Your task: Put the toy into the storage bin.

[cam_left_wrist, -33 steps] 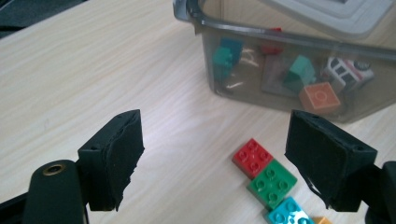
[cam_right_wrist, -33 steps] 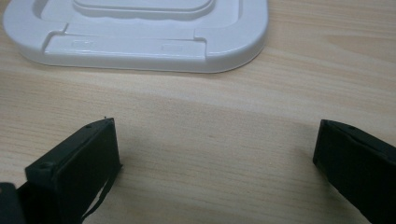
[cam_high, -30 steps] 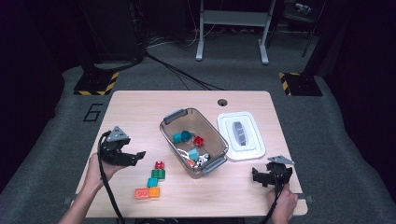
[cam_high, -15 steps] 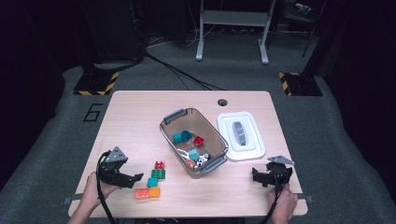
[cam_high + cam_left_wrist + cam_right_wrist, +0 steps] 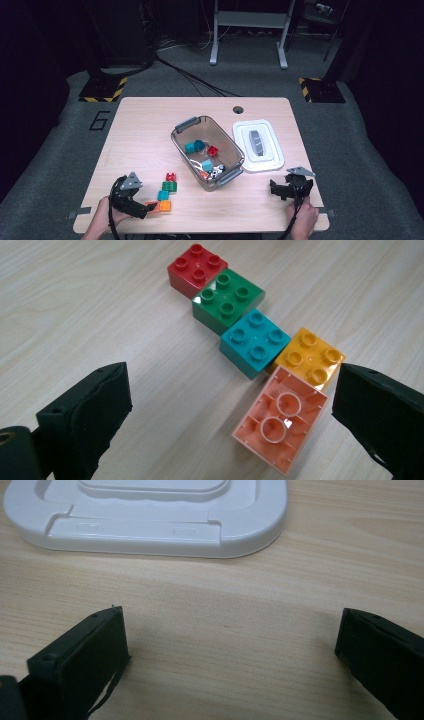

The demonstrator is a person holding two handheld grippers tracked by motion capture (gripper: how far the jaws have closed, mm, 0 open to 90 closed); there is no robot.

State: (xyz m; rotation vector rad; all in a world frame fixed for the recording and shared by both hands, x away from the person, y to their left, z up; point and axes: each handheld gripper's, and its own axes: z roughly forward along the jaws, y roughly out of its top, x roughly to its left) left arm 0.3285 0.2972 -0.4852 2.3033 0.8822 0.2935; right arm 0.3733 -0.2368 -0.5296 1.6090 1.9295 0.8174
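Peach brick [image 5: 280,427] between open left gripper [image 5: 227,415] jaws

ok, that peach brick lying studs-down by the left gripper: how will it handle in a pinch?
The peach brick looks like rigid moulded plastic, so probably stiff. Its hollow underside suggests it is light. Flat glossy walls may slip slightly; lying flat, it shouldn't roll.

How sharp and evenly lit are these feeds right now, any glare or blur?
High view: table evenly lit, dark surroundings, soft detail. Left gripper view: bricks crisp, small glints on the green brick; the near black jaws blur. Right gripper view: white lid bright but not blown out; soft shadow beneath its edge.
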